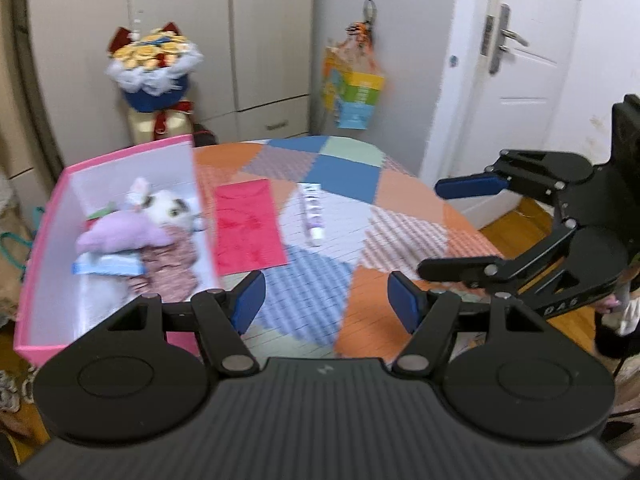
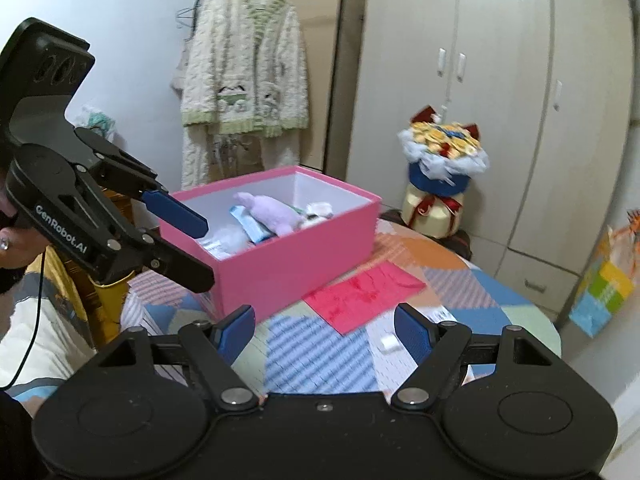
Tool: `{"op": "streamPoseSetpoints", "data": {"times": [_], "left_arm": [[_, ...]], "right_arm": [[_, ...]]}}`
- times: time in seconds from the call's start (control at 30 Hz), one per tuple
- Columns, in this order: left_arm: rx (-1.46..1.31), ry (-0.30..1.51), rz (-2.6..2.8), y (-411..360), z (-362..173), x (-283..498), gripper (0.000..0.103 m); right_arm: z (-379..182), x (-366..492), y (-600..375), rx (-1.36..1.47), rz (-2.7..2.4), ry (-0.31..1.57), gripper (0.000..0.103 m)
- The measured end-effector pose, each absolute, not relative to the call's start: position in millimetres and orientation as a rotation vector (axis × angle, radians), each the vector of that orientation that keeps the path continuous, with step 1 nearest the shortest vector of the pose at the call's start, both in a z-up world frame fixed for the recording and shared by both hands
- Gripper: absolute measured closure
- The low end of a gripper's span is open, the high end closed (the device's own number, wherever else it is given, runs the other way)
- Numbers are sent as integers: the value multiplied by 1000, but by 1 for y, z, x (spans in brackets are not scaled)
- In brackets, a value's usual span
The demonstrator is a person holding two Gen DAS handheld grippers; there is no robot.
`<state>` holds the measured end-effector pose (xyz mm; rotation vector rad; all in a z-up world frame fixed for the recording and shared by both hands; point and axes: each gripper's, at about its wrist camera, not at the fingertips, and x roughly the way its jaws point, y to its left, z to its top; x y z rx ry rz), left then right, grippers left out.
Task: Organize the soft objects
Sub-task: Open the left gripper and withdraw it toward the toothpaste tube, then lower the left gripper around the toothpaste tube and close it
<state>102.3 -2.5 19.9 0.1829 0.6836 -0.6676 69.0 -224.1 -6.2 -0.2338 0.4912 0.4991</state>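
Observation:
A pink box (image 1: pixel 48 216) (image 2: pixel 296 256) stands on the left of the patchwork table (image 1: pixel 404 232). Inside lie a purple plush toy (image 1: pixel 120 234) (image 2: pixel 268 210), a white plush with a dark patch (image 1: pixel 168 206), a floral cloth (image 1: pixel 168 268) and a blue-white packet (image 1: pixel 108 268). My left gripper (image 1: pixel 326 304) (image 2: pixel 200 246) is open and empty above the table's near edge, beside the box. My right gripper (image 2: pixel 324 332) (image 1: pixel 436 228) is open and empty over the table's right side.
A red paper sheet (image 1: pixel 248 228) (image 2: pixel 360 292) and a small tube (image 1: pixel 312 212) lie on the table beside the box. A flower bouquet (image 1: pixel 154 68) (image 2: pixel 442 168) stands behind, near the wardrobe. A colourful bag (image 1: pixel 352 92) hangs by the door. A robe (image 2: pixel 244 80) hangs on the wall.

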Motion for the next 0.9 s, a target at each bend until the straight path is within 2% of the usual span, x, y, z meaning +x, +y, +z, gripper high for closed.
{"op": "streamPoseSetpoints", "data": {"times": [0.4, 0.9], "left_arm": [[80, 710, -718, -62, -19, 154, 41], [-63, 869, -571, -98, -85, 269, 61]], "right_arm": [[-50, 102, -249, -173, 466, 544, 22], [-105, 200, -248, -124, 427, 659, 22]]}}
